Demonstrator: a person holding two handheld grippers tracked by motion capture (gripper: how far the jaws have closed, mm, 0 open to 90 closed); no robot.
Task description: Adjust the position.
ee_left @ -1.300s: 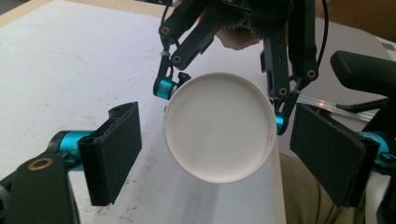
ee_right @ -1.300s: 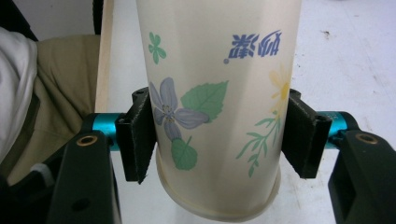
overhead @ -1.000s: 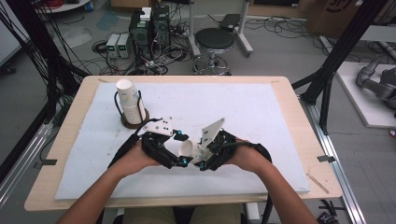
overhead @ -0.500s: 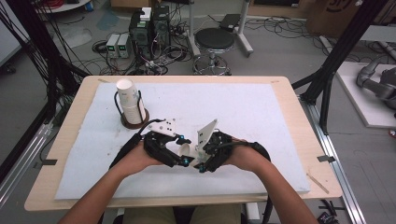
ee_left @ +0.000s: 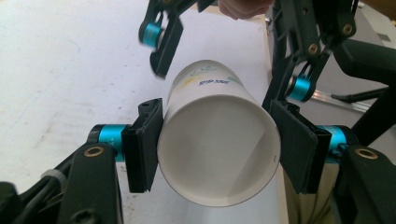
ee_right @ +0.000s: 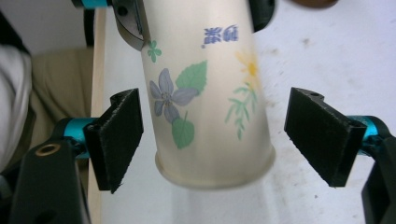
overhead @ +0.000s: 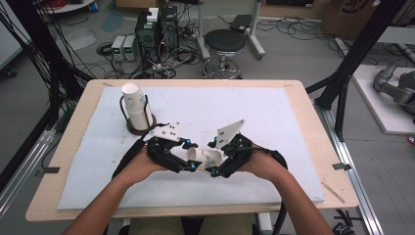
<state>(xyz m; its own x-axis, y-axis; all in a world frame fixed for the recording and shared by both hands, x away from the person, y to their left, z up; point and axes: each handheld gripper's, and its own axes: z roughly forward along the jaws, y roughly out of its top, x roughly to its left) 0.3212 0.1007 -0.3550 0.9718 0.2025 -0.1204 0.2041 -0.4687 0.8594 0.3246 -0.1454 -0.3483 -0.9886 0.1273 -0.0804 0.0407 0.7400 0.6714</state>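
Note:
A white paper cup printed with flowers lies on its side above the white mat, between my two grippers. My left gripper is shut on the cup near its open rim; its jaws have just been closing and both pads press the wall. My right gripper is open. Its jaws have just been opening, and the pads stand clear on either side of the cup's closed bottom end. In the high view the left gripper and the right gripper face each other near the table's front.
A stack of paper cups stands in a dark wire holder at the mat's back left. The white mat covers most of the wooden table. Beyond the table's far edge stand a stool and cabled boxes.
The left jaws have closed onto the cup's rim end. The right jaws have opened off its bottom end. Both hands have stayed nearly in place.

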